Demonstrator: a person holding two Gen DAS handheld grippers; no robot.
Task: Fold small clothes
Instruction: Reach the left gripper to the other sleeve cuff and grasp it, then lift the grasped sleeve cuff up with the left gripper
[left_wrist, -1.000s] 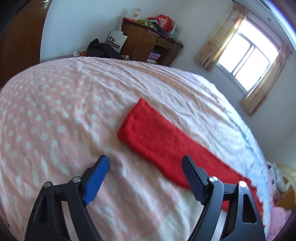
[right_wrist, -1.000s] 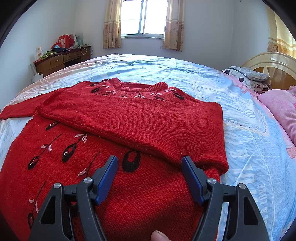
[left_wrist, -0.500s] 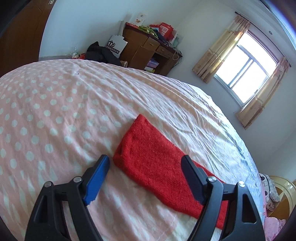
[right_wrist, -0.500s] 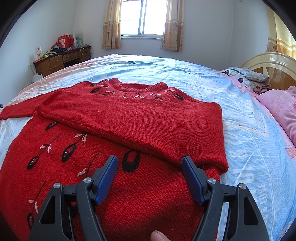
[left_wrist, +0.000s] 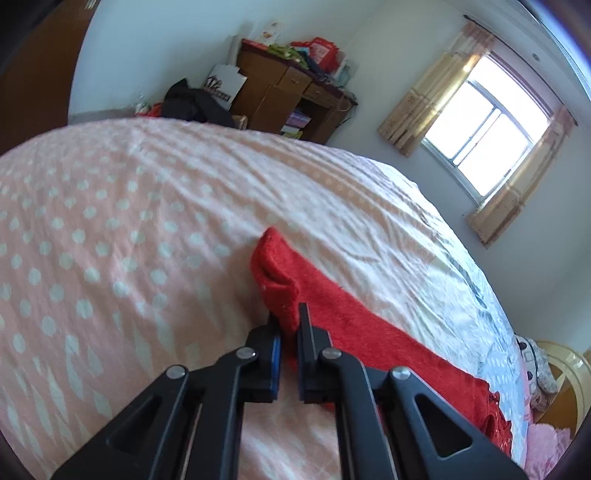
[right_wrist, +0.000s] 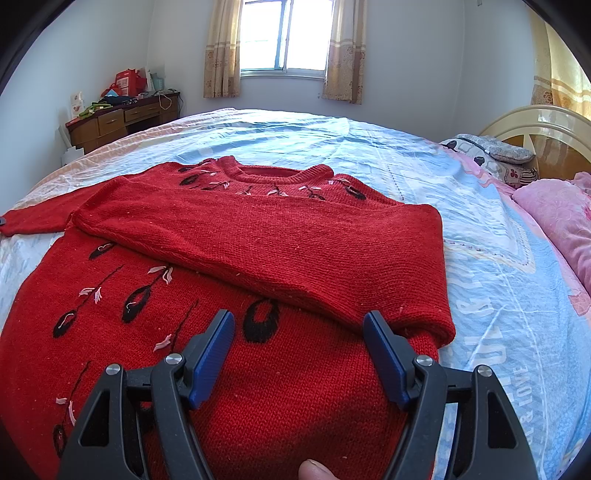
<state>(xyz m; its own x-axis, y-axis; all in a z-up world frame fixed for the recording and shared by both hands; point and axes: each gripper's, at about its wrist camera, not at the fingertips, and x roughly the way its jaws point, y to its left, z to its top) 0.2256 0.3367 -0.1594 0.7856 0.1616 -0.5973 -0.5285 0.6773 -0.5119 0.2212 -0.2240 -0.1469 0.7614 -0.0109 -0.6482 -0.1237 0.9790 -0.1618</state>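
Now red knit sweater (right_wrist: 258, 236) w/ one sleeve folded across; left gripper (left_wrist: 290, 321) pinches cuff, right gripper (right_wrist: 299, 332) gapes empty.

A home bedroom: wide bed (right_wrist: 480, 258), pillows (right_wrist: 554, 214), wooden desk (right_wrist: 122, 116), curtained window (right_wrist: 282, 37).

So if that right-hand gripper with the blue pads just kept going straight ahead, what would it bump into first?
Most likely the red knitted sweater spread on the bed: the open right gripper points down at its front, just short of the folded-over sleeve. Depth is hard to judge, so which layer it meets is uncertain.
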